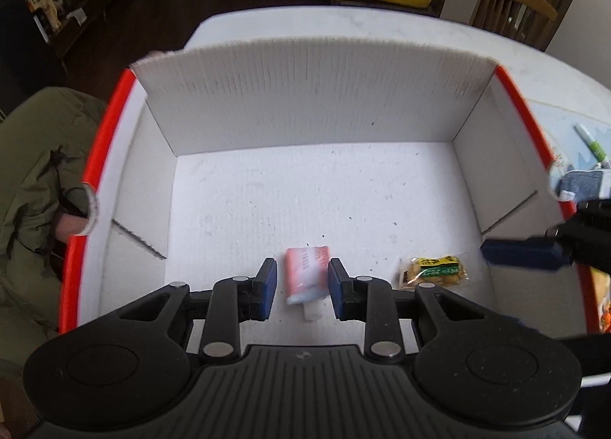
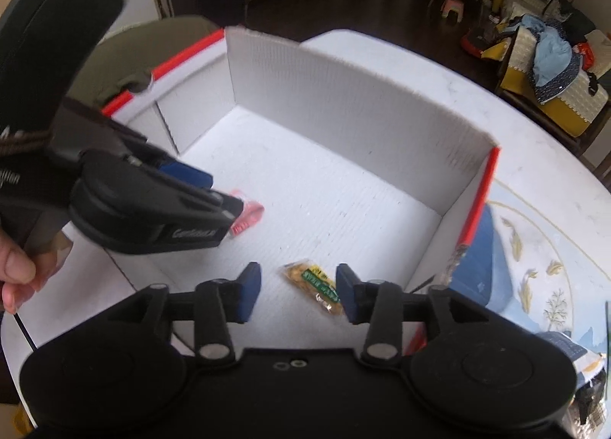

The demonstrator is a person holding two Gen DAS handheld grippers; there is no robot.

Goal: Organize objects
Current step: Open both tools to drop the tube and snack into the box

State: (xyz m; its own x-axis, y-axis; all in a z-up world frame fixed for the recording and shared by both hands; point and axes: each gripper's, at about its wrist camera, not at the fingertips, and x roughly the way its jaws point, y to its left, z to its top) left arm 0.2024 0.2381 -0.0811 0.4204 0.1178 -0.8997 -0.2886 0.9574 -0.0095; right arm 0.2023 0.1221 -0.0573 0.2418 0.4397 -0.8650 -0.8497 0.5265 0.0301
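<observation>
A white cardboard box (image 1: 313, 95) with red-edged flaps stands open on the table. My left gripper (image 1: 303, 286) is low over the box's near floor, shut on a pink packet (image 1: 305, 274) with a white cap that sits between its blue pads. In the right wrist view the left gripper (image 2: 217, 194) comes in from the left, with the pink packet (image 2: 250, 215) sticking out past its tips. My right gripper (image 2: 298, 292) is open just above a yellow-green snack packet (image 2: 313, 284), which lies loose on the box (image 2: 343, 102) floor. The snack packet (image 1: 433, 271) lies right of the pink one, below one blue finger (image 1: 519, 253) of the right gripper.
The box stands on a white table (image 1: 343, 22). An olive-green garment (image 1: 34, 171) lies past its left flap. Pens (image 1: 590, 141) and a blue patterned mat (image 2: 534, 248) are on the right. A hand (image 2: 15, 271) holds the left gripper. A wooden chair (image 1: 515, 3) stands behind.
</observation>
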